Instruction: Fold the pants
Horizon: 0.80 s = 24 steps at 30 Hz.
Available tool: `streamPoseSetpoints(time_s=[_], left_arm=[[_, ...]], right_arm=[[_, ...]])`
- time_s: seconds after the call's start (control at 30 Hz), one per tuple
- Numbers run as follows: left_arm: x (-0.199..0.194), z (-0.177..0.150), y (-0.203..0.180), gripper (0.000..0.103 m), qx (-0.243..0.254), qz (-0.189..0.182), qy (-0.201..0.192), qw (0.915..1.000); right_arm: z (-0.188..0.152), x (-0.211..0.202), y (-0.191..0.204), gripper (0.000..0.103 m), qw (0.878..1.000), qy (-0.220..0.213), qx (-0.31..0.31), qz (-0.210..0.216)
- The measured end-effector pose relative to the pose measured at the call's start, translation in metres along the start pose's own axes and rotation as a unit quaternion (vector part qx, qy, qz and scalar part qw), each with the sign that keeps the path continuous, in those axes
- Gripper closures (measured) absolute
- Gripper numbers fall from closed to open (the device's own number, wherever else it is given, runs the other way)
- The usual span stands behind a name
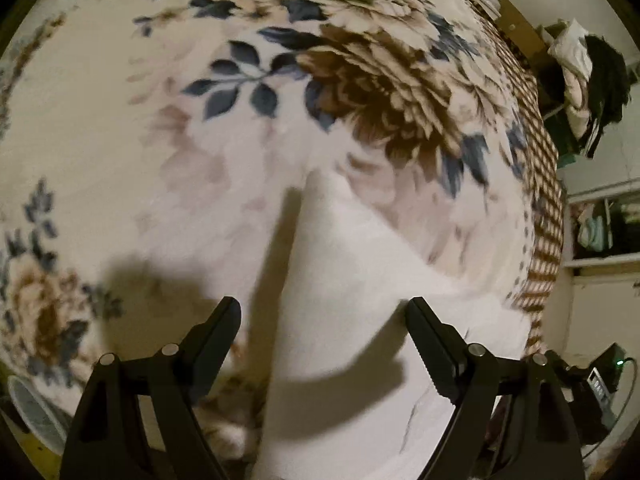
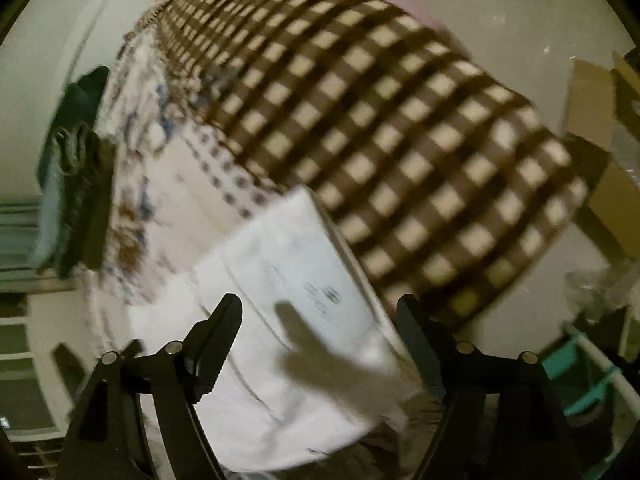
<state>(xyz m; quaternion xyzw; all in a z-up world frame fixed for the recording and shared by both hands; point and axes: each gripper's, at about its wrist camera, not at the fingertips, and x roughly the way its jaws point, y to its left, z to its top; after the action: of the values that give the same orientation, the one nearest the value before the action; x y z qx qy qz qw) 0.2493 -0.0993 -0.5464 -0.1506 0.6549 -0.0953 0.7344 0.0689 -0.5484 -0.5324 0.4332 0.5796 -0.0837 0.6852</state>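
Note:
The white pants (image 1: 360,280) lie folded on a floral blanket (image 1: 120,140) that covers a bed. In the left wrist view my left gripper (image 1: 322,310) is open and hovers just above the near part of the pants, holding nothing. In the right wrist view the pants (image 2: 288,280) show as a flat white rectangle with a small printed label, at the bed's edge. My right gripper (image 2: 320,308) is open above them and empty. Both views are blurred by motion.
A brown and cream checked cover (image 2: 380,140) hangs down the bed's side. Dark clothes (image 2: 76,160) are piled at the far end. Cardboard boxes (image 2: 600,140) and a teal rack (image 2: 584,380) stand on the floor to the right. A clothes pile (image 1: 588,80) sits beyond the bed.

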Motion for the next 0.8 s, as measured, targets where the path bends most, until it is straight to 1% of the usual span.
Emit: streamPoseSetpoints(time_s=[0.03, 0.07, 0.1, 0.13, 0.2, 0.23, 0.27, 0.33, 0.37, 0.4, 0.43, 0.53, 0.57, 0.63, 0.7, 0.73, 0.77, 0.8], left_arm=[[0.005, 0.006, 0.0, 0.019, -0.008, -0.01, 0.006, 0.9999], [0.012, 0.011, 0.001, 0.019, -0.015, -0.024, 0.014, 0.9995], [0.017, 0.016, 0.003, 0.027, -0.022, -0.037, 0.018, 0.9989], [0.019, 0.018, 0.003, 0.053, -0.024, -0.05, 0.014, 0.9983], [0.02, 0.025, 0.006, 0.073, -0.026, -0.04, 0.004, 0.9988], [0.022, 0.027, 0.01, 0.077, -0.03, -0.047, 0.004, 0.9984], [0.022, 0.028, 0.014, 0.078, -0.033, -0.049, 0.002, 0.9982], [0.021, 0.025, 0.015, 0.08, -0.023, -0.043, -0.005, 0.9988], [0.02, 0.024, 0.013, 0.081, -0.017, -0.035, -0.012, 0.9992], [0.019, 0.024, 0.013, 0.081, -0.016, -0.033, -0.018, 0.9992], [0.019, 0.024, 0.014, 0.081, -0.02, -0.032, -0.02, 0.9991], [0.023, 0.03, 0.026, 0.081, -0.05, -0.037, -0.021, 0.9979], [0.025, 0.034, 0.03, 0.081, -0.064, -0.039, -0.021, 0.9969], [0.027, 0.041, 0.034, 0.083, -0.072, -0.039, -0.022, 0.9964], [0.025, 0.047, 0.037, 0.083, -0.081, -0.049, -0.014, 0.9954], [0.02, 0.05, 0.037, 0.083, -0.082, -0.05, -0.013, 0.9953], [0.013, 0.051, 0.036, 0.081, -0.079, -0.049, -0.009, 0.9957], [0.006, 0.05, 0.035, 0.072, -0.074, -0.051, -0.008, 0.9959]], right_arm=[[0.006, 0.006, 0.002, 0.012, 1.0, 0.011, 0.001, 0.007], [0.011, 0.015, 0.002, 0.012, 1.0, 0.021, 0.005, 0.013], [0.021, 0.022, -0.001, 0.012, 0.999, 0.033, 0.013, 0.019], [0.028, 0.03, -0.003, 0.012, 0.999, 0.043, 0.019, 0.026], [0.034, 0.041, -0.001, 0.013, 0.997, 0.063, 0.026, 0.036], [0.036, 0.043, 0.002, 0.028, 0.998, 0.061, 0.022, 0.026], [0.036, 0.044, 0.007, 0.067, 0.999, 0.05, 0.008, 0.003], [0.029, 0.043, 0.028, 0.075, 0.998, 0.031, -0.039, -0.026], [0.025, 0.041, 0.039, 0.081, 0.997, 0.018, -0.062, -0.04], [0.022, 0.034, 0.053, 0.081, 0.994, -0.001, -0.092, -0.063], [0.021, 0.028, 0.062, 0.083, 0.991, -0.013, -0.107, -0.075], [0.024, 0.017, 0.078, 0.084, 0.989, -0.035, -0.12, -0.08], [0.026, 0.019, 0.08, 0.084, 0.989, -0.032, -0.122, -0.082], [0.031, 0.028, 0.078, 0.084, 0.988, -0.023, -0.119, -0.096], [0.035, 0.042, 0.071, 0.081, 0.989, 0.002, -0.108, -0.096], [0.037, 0.046, 0.066, 0.074, 0.991, 0.017, -0.099, -0.093], [0.038, 0.047, 0.059, 0.06, 0.992, 0.027, -0.087, -0.09], [0.038, 0.043, 0.052, 0.052, 0.994, 0.032, -0.07, -0.079]])
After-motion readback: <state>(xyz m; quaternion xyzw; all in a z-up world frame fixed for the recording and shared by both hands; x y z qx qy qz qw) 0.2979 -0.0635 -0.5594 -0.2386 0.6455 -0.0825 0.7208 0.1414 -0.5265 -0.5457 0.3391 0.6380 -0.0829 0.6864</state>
